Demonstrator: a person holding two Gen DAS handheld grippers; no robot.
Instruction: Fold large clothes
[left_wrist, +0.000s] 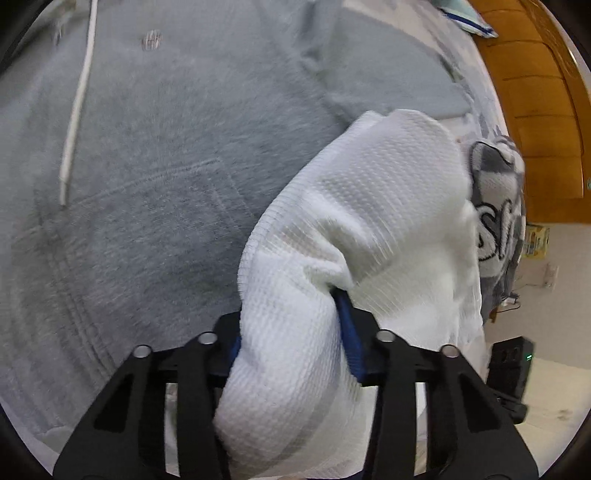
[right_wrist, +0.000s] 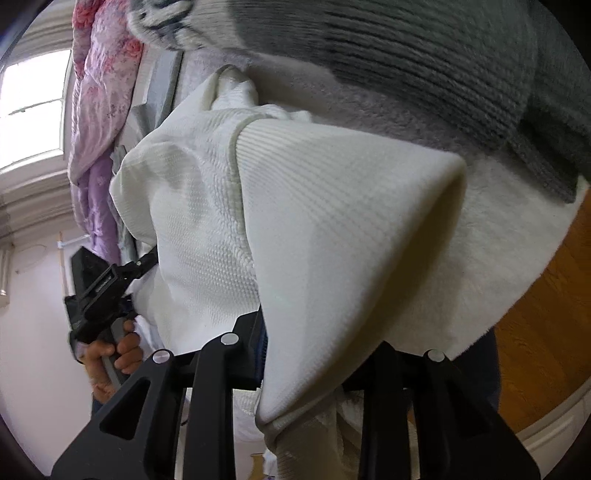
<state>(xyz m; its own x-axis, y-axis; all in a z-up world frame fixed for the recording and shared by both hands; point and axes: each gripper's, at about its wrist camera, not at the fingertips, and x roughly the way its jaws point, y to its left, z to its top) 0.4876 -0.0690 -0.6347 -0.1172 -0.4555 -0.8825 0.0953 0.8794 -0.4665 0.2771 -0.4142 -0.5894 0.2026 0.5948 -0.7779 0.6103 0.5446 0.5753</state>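
Left wrist view: the left gripper (left_wrist: 291, 343) is seen pinching a bunch of white knit (left_wrist: 369, 206), blue pads pressed into the cloth on both sides; the tips are buried in the fold and not visible. The knit is draped up and right from the jaws, lifted over a grey hoodie (left_wrist: 166, 166) that fills most of the frame, spread flat, motion-blurred. A white drawstring (left_wrist: 77, 107) is seen on it; a small chest logo is too smeared to read. A grey-and-white printed fabric (left_wrist: 498, 206) is partly hidden behind the knit at right, lettering cut off. Wood panelling (left_wrist: 535, 110) is seen at the right edge, a black device with a green light (left_wrist: 511, 362) below it, identity unclear. Right wrist view: the right gripper (right_wrist: 299, 354) is closed on the same white knit (right_wrist: 332, 236), at a ribbed edge; only the left blue pad is partly seen, the right finger is covered by cloth, so contact on that side cannot be confirmed directly. The knit is held up in front of the lens, blocking most of the scene. A grey ribbed sweater (right_wrist: 424, 66) is seen above, cut off by the frame. A pink-purple quilt (right_wrist: 99, 110) is seen at left, window behind it. The other gripper's body is seen at lower left, held by a hand (right_wrist: 114, 354); its jaws are hidden behind the knit.
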